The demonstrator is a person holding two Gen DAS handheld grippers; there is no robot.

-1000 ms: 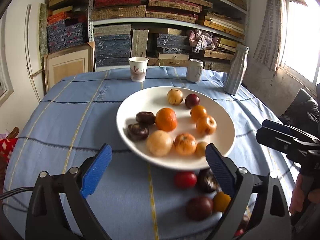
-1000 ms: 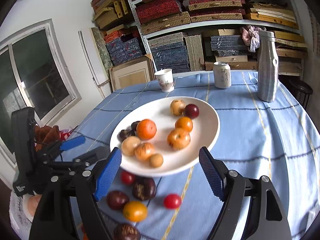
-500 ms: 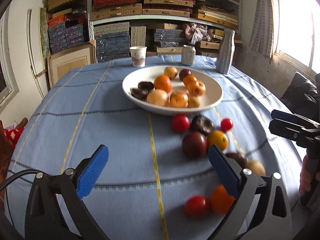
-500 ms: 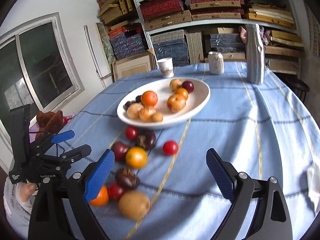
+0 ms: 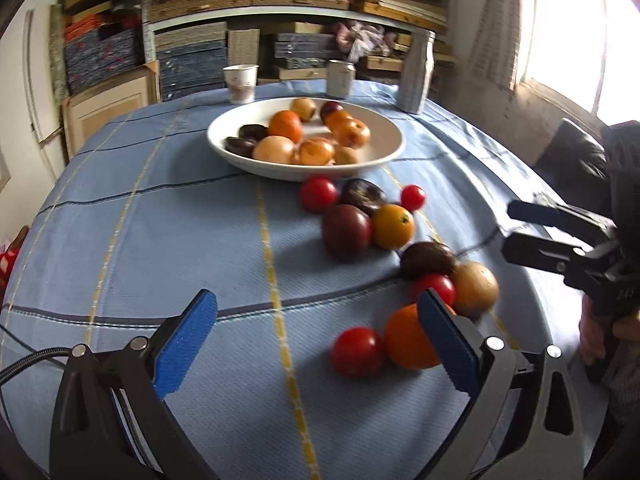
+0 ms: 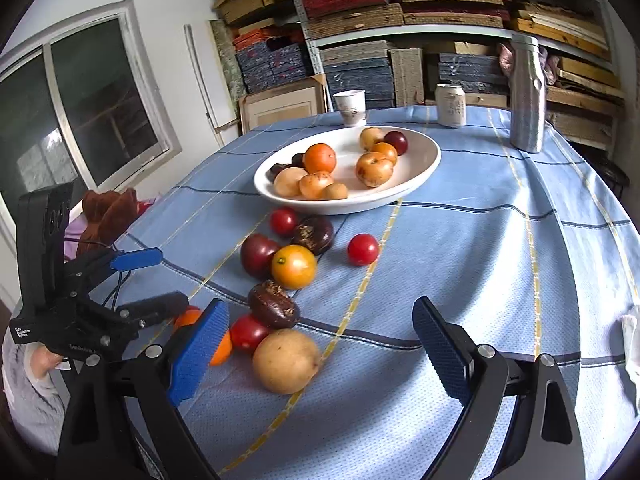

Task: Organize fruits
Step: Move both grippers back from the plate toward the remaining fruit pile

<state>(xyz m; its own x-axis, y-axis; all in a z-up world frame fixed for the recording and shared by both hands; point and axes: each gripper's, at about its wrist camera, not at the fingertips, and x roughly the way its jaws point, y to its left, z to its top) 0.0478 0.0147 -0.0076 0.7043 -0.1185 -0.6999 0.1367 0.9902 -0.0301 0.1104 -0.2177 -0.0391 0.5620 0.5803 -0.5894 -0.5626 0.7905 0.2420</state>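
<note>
The left tool (image 5: 316,336) was held released above the near edge of the table (image 5: 160,240), with nothing between its blue pads (image 5: 184,340). Just ahead of its right pad, a red tomato (image 5: 357,352) and an orange (image 5: 406,340) were seen touching each other on the blue cloth. Behind them, a brown fruit (image 5: 426,258), a second red tomato (image 5: 434,286) and a tan fruit (image 5: 474,288) were clustered together. Further back, a dark plum (image 5: 346,231) and a yellow-orange fruit (image 5: 393,226) lay side by side, near the white plate (image 5: 386,148), in which more fruit was piled. A paper cup (image 5: 240,83), a can (image 5: 341,78) and a metal bottle (image 5: 418,72) were stood beyond the plate. To the right, the right tool (image 6: 320,354) was likewise held released and empty, the tan fruit (image 6: 286,360) lying just before its left pad (image 6: 198,354).
</note>
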